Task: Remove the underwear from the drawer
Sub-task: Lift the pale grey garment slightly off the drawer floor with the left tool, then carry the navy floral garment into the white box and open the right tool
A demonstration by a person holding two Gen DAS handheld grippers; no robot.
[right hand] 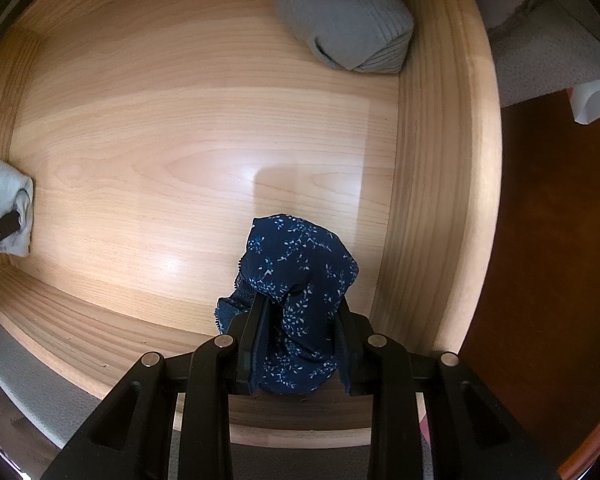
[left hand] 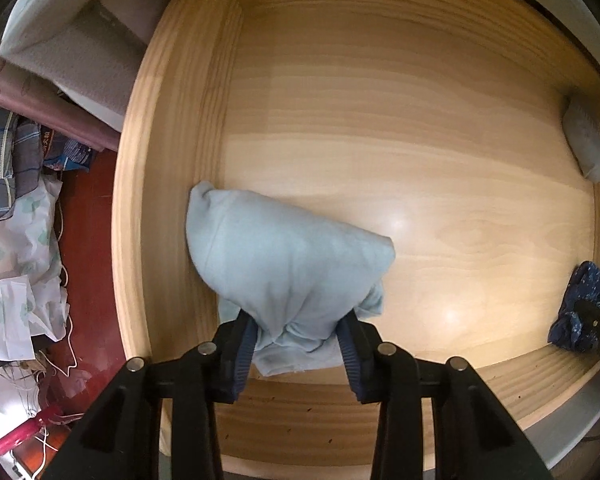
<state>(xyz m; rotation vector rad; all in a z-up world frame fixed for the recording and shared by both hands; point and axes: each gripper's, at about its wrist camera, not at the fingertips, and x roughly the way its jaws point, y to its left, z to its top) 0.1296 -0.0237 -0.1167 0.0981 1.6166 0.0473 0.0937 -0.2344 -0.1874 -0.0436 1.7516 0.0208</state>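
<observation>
A pale blue piece of underwear (left hand: 284, 256) lies bunched in the front left corner of the wooden drawer (left hand: 172, 160). My left gripper (left hand: 298, 320) points down, both pads pressing into its gathered fabric. In the right wrist view, my right gripper (right hand: 300, 306) is shut on dark blue underwear with small white flowers (right hand: 300, 260), near the drawer's right wall (right hand: 432, 160). Each wrist view shows the other garment at its edge: the dark blue underwear (left hand: 576, 312) and the pale blue underwear (right hand: 8, 196).
A folded grey knit item (right hand: 348, 20) sits in the drawer's far right corner, also visible as the grey item (left hand: 586, 140). Left of the drawer lie crumpled cloths (left hand: 16, 240), white cables (left hand: 66, 352) and a dark red floor (left hand: 88, 220).
</observation>
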